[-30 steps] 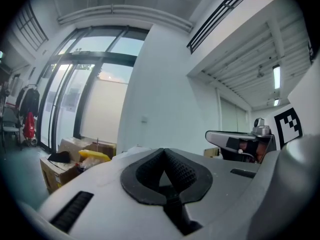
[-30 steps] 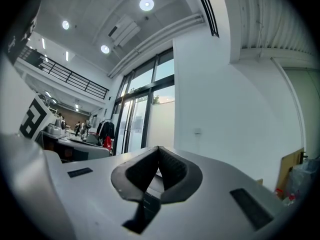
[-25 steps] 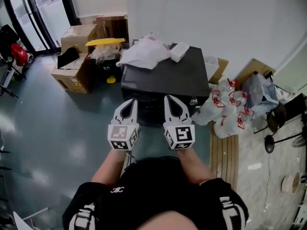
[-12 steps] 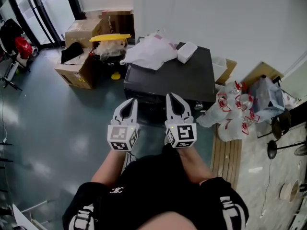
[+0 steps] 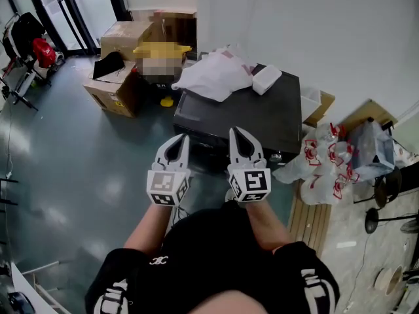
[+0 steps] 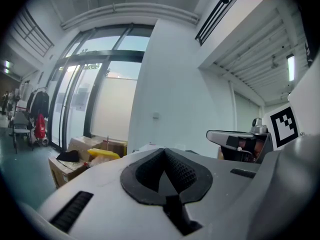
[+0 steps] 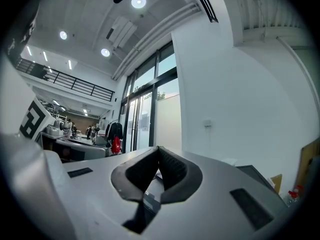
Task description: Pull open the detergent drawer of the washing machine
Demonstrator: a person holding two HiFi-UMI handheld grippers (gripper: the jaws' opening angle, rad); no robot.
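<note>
- A person is standing in front of the dark washing machine (image 5: 262, 120), holding one gripper in each hand
- The left gripper (image 5: 182, 138) is clenched tight, with its jaws pressing together and nothing between them
- The right gripper (image 5: 235, 131) is clenched the same way, also gripping nothing
- Both grippers are pointing level at the machine's front, side by side and a little apart, and I cannot tell if either one is touching it
- The washing machine is sitting on the floor (image 5: 78, 162) by the white wall (image 5: 340, 31)
- The detergent drawer is too hidden on the front for me to make out
- A white bag (image 5: 213, 77) is lying at the far left corner of the machine's top, and a small white box (image 5: 266, 79) is lying at its far edge
- Cardboard boxes (image 5: 121, 41) are sitting on the floor to the left, and plastic bags (image 5: 324, 165) are piling up just beside the machine's right side
</note>
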